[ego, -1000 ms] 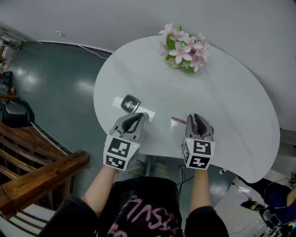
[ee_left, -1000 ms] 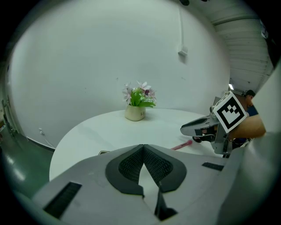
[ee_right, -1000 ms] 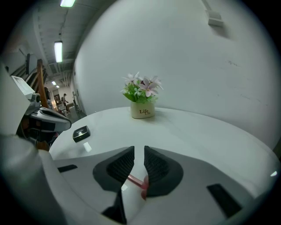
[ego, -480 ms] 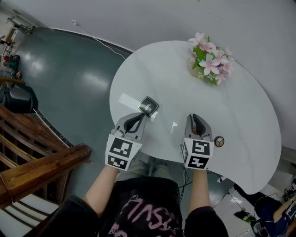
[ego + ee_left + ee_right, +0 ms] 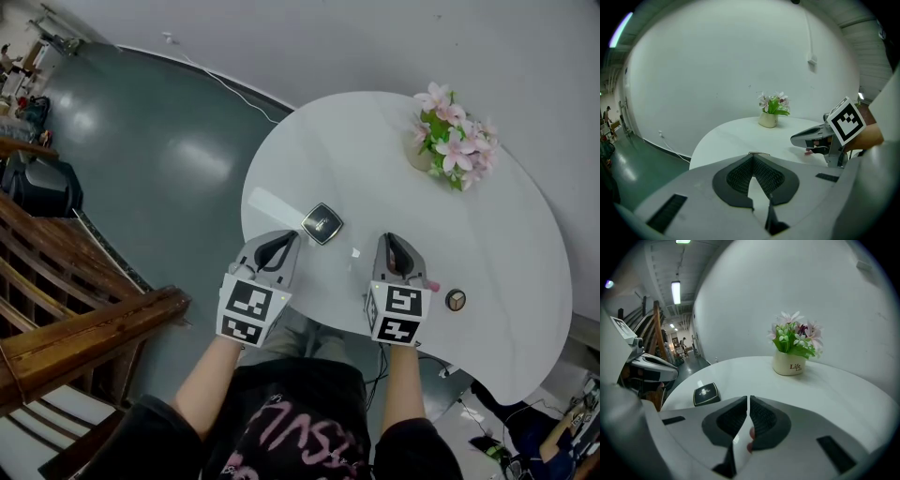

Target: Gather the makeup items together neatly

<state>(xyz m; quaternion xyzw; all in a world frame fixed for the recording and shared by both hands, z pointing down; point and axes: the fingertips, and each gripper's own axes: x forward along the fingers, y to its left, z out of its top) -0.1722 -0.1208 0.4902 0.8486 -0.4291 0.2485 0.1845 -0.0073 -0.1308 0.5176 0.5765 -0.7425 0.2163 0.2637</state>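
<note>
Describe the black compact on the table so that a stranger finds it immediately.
Look at the white rounded table with a flower pot at its far edge. On the near side, just ahead of the left gripper, lies the compact. Unlike the small round item farther right, it is flat, square and black with a pale rim.

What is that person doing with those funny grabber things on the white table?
A person holds a gripper in each hand over the table, tidying makeup. The right gripper has just been closing its jaws, and a pink stick shows between them, so it seems to be grabbed. The left gripper is shut and empty. A black compact and a little round case lie apart, not yet gathered. A flower pot stands further back.
</note>
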